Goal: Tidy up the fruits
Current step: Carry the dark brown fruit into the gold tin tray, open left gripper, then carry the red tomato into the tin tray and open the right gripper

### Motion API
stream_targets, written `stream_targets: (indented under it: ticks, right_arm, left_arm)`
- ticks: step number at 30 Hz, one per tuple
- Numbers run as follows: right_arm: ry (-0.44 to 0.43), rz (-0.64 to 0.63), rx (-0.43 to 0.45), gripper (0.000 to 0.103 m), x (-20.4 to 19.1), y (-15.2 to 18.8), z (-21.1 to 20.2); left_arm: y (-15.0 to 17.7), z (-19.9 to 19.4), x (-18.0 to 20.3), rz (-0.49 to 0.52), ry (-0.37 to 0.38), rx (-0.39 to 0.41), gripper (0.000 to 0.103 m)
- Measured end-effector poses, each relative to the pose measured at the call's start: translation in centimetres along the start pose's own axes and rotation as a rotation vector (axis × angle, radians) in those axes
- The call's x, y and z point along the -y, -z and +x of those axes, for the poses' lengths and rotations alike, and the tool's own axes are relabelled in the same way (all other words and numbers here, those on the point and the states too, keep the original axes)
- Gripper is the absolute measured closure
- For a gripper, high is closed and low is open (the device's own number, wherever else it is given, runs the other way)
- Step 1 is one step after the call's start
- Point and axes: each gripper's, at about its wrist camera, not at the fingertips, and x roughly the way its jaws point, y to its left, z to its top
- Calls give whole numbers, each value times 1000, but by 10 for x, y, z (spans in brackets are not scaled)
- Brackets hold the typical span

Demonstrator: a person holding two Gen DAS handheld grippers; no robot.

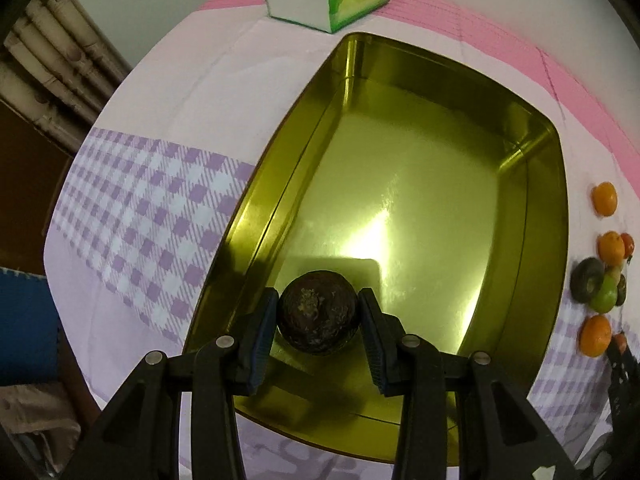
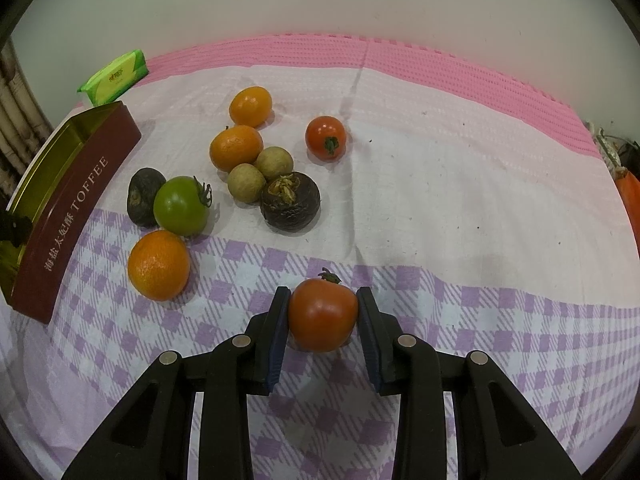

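Two grippers hold fruit: the left gripper (image 1: 318,320) clamps a dark mangosteen (image 1: 317,312) directly above the gold toffee tin (image 1: 432,168). The right gripper (image 2: 322,320) pinches a red tomato (image 2: 322,314), with the tin at its ten o'clock.

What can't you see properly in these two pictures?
- Left wrist view: the fruit pile at the right edge is tiny and squashed by the lens, so kinds are hard to tell.
- Left wrist view: the underside of the dark fruit in the left tongs is hidden, so whether it touches the tin is unclear.
- Right wrist view: the tin's inside is mostly cut off at the left edge.
- Right wrist view: the red tomato in the right tongs hides the cloth beneath.
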Motion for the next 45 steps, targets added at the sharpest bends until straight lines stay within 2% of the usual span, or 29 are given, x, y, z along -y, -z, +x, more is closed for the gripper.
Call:
stream_targets:
  ticks: [15,17,19,21,23,26,31,37,39,42,45]
  right_arm:
    - [9,-5,9,70,-1,3,-2]
    - [10,-2,7,70,1,3,-2]
    - [15,-3,3,70,0,3,-2]
    - [16,-5,0,70,-1,3,-2]
    - [22,-11,-8,70,-2,2,-1]
    - [25,-14,-2,70,-3,-1,-5]
    - [26,-33,15,70,-11,-8,-15]
    - [-21,-86,49,70,-38,-20,-32]
    - [-52,-110,58,70,-56,-25,-39]
    - [-98,-151,79,70,-84,-32,-46]
    - [-175,-182,85,70,-115,-41,-50]
  left_arm:
    - [20,3,2,16,0,25,65]
    - [22,3,1,16,-6,29,61]
    - [25,-1,1,11,-1,55,44]
    - [28,-6,4,37,4,84,34]
    - [30,-10,8,56,4,109,33]
    - [32,-19,13,69,36,135,27]
    - [36,-28,16,85,52,169,26]
    - [39,-40,5,47,33,216,26]
    - [39,-44,0,29,20,227,26]
    - [42,-47,-9,6,4,239,20]
    - [44,-48,-21,-30,2,233,20]
